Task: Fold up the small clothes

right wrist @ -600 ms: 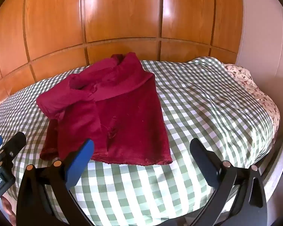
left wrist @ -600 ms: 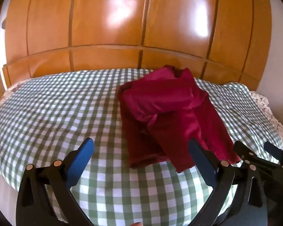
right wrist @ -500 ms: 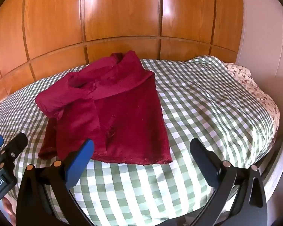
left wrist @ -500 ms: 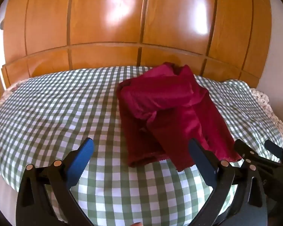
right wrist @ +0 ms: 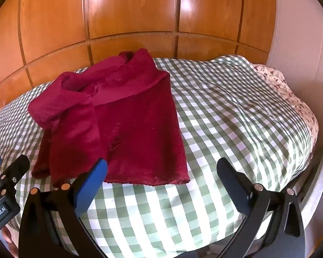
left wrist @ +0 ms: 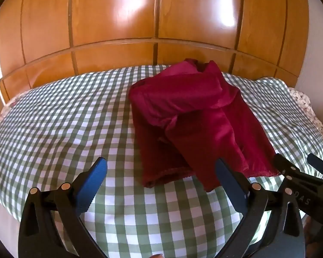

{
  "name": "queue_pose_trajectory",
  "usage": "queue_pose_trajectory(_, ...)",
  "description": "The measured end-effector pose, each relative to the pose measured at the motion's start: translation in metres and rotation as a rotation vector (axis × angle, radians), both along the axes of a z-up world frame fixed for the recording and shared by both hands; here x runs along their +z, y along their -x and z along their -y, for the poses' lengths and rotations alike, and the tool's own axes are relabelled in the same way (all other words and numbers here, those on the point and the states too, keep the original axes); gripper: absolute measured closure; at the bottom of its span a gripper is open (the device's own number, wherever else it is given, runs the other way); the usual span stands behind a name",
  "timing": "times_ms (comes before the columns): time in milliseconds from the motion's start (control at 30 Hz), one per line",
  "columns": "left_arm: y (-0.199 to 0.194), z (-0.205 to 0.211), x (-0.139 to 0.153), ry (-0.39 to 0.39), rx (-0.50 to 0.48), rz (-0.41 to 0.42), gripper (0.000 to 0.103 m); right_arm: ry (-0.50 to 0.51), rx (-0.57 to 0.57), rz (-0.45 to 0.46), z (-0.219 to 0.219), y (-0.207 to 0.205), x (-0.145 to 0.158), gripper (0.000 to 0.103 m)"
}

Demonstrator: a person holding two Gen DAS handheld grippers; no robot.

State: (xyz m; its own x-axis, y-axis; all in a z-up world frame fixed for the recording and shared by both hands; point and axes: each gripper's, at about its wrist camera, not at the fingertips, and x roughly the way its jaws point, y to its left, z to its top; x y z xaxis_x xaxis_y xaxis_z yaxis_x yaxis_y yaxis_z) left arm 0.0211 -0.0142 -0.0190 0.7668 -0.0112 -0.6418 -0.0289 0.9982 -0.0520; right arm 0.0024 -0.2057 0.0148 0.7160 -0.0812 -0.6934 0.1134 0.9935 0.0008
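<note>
Your left tongs (left wrist: 159, 178) and right tongs (right wrist: 161, 177) both stand spread wide with nothing between the blue pads, tilted down over the near edge of the bed. Just beyond them the dark red knitted garment (right wrist: 118, 116) lies partly folded on the green-and-white checked bedcover (right wrist: 236, 116), sleeves bunched over its upper part, its hem nearest you. Behind the bed stands the glossy orange-brown wooden panelled headboard (left wrist: 152, 17).
</note>
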Motion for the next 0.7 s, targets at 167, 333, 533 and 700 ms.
queue_pose_trajectory(167, -0.001, 0.003, 0.0, -0.011, 0.002, 0.0, 0.004, 0.002, -0.001, -0.012, 0.001, -0.002, -0.003, 0.002)
queue_pose_trajectory(333, -0.001, 0.002, 0.0, -0.008, 0.005, 0.001, 0.004, 0.012, 0.006, -0.006, -0.002, -0.001, -0.003, 0.002)
queue_pose_trajectory(533, 0.002, -0.001, 0.002, -0.01, 0.004, 0.01, 0.004, 0.019, 0.016, -0.003, -0.007, -0.001, -0.001, 0.002)
queue_pose_trajectory(700, 0.004, -0.002, 0.004, -0.011, 0.005, 0.013, 0.004, 0.029, 0.023, 0.002, -0.01, 0.0, 0.0, 0.002)
